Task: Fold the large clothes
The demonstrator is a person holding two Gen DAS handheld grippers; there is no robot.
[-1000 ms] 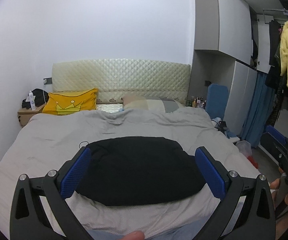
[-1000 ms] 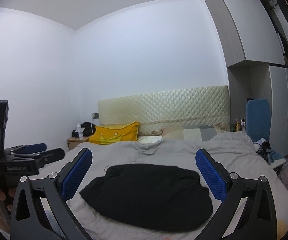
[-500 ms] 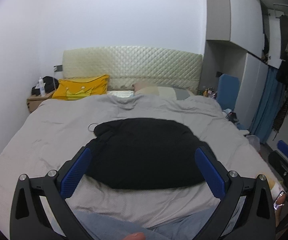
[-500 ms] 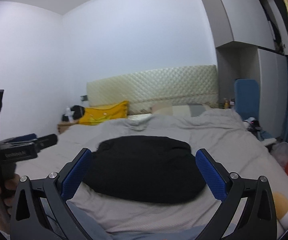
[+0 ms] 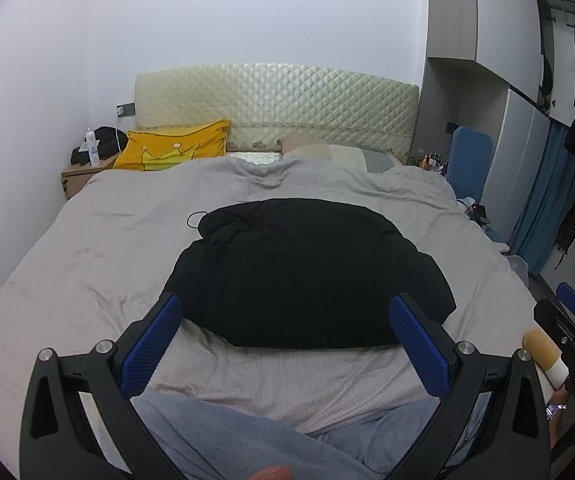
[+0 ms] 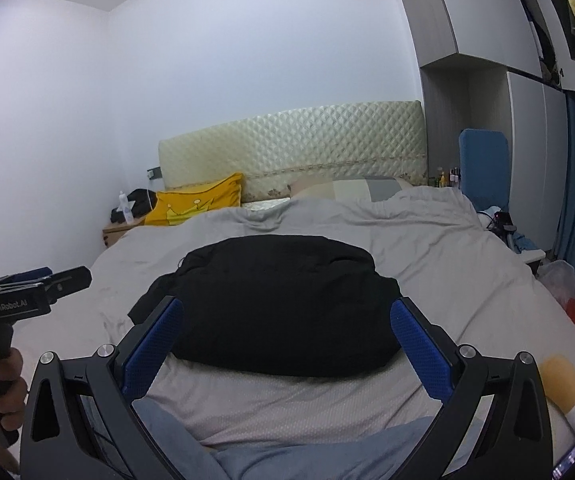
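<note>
On a grey-covered bed (image 5: 87, 248) in a small bedroom, we hold both tongs, left (image 5: 286, 336) and right (image 6: 286, 338), spread wide and empty just short of a black garment (image 5: 307, 272) bunched at mid-bed. Beyond it, a yellow crown pillow (image 5: 175, 150) leans by the quilted headboard (image 5: 279, 104).

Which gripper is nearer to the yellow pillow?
Left. The left gripper is on the yellow pillow's side of the bed; the right gripper hangs farther toward the wardrobe side.
</note>
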